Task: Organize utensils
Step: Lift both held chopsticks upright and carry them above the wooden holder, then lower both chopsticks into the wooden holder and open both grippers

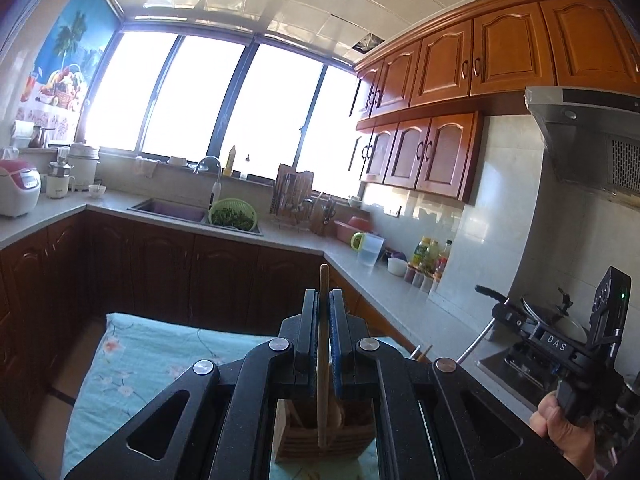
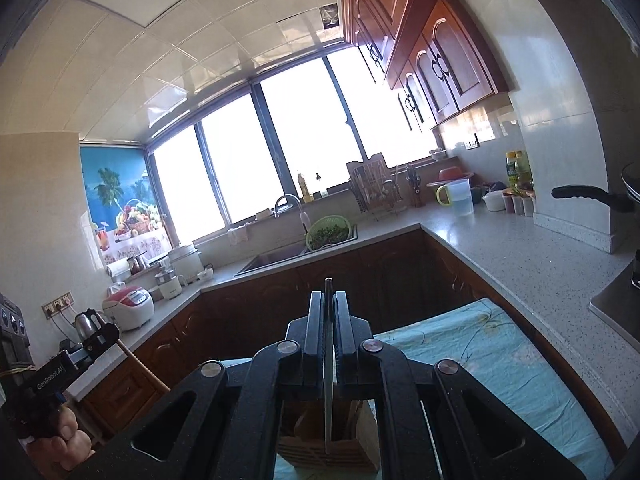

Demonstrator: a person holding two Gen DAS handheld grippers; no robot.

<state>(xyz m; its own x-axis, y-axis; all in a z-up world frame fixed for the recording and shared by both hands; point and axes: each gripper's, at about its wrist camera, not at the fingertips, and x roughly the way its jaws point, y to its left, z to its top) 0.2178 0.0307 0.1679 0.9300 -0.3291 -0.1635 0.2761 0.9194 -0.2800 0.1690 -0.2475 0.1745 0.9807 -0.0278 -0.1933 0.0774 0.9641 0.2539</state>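
Both tools are clenched, each on a utensil. Left tool [image 1: 324, 300] grips a wooden utensil handle [image 1: 323, 360] between its blue-faced pads; the handle stands upright, its rounded top rising above the fingertips and its lower part running down into a wooden utensil holder [image 1: 326, 440] seen through the gap in the tool's frame. What head the handle carries cannot be told. Right tool [image 2: 328, 300] pinches a thin metal utensil [image 2: 329, 392], seen edge-on as a grey strip, whose lower end hangs over the same wooden holder [image 2: 360, 444]; whether it touches the holder cannot be told. The holder sits on a light blue floral cloth [image 1: 140, 360] covering the tabletop. In the left wrist view the right tool shows at the right edge, held by a hand [image 1: 560, 428]; in the right wrist view the left tool shows at the lower left, held by the other hand [image 2: 64, 436], with the wooden handle slanting below it. Behind are a sink [image 1: 172, 208], a green colander of greens [image 1: 233, 213] and a grey speckled counter [image 2: 520, 248].
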